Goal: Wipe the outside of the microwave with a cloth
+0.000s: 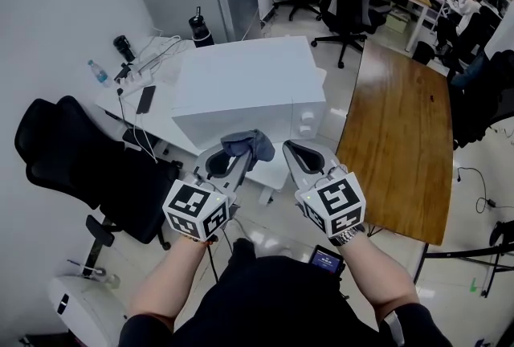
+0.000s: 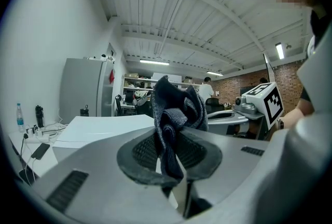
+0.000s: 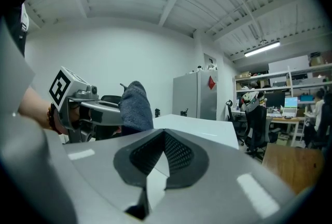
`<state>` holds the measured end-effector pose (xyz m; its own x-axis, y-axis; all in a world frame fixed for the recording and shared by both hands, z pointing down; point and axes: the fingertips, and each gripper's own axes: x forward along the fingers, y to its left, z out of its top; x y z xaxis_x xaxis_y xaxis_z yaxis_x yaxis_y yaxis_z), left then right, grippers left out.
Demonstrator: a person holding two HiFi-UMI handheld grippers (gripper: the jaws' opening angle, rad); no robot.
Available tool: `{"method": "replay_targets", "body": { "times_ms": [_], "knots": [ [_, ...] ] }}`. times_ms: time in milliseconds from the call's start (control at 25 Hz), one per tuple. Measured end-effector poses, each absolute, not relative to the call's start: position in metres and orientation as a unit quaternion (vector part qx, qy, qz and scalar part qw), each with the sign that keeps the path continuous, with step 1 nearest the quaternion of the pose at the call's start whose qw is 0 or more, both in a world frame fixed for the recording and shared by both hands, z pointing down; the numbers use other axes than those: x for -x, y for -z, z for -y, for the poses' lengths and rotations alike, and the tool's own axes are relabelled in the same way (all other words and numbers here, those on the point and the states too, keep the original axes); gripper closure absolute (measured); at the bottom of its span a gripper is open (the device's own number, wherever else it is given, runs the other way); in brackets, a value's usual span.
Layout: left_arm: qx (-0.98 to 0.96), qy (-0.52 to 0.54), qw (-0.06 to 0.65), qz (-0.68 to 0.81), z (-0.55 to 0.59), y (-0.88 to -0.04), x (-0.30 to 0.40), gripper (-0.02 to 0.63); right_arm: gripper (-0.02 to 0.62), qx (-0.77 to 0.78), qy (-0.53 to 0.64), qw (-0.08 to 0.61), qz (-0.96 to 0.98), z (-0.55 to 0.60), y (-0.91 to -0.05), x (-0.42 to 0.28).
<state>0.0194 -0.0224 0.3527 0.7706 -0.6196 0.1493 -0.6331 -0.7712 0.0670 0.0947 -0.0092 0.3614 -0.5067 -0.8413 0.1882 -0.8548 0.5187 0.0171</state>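
Left gripper (image 1: 238, 156) pinching bunched dark-grey cloth (image 1: 254, 144), right gripper (image 1: 294, 151) closed empty; cloth may slip while rubbing boxy white microwave (image 1: 241, 84).

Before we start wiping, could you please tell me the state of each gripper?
Left gripper: closed on the cloth.
Right gripper: closed, empty.

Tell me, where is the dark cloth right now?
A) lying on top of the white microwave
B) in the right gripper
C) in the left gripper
C: the left gripper has its jaws pinched on the dark cloth, which sticks up out of them, while the right gripper has nothing between its jaws.
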Motion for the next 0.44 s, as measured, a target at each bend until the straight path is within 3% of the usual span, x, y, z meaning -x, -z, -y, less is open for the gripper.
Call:
{"method": "replay_targets", "body": {
  "times_ms": [440],
  "knots": [
    [-0.938,-0.059,0.052,0.338,0.019,-0.351,-0.008,0.54,0.595,-0.486,-0.029,0.087,0.869,0.007,-0.359,-0.08]
  ]
}}
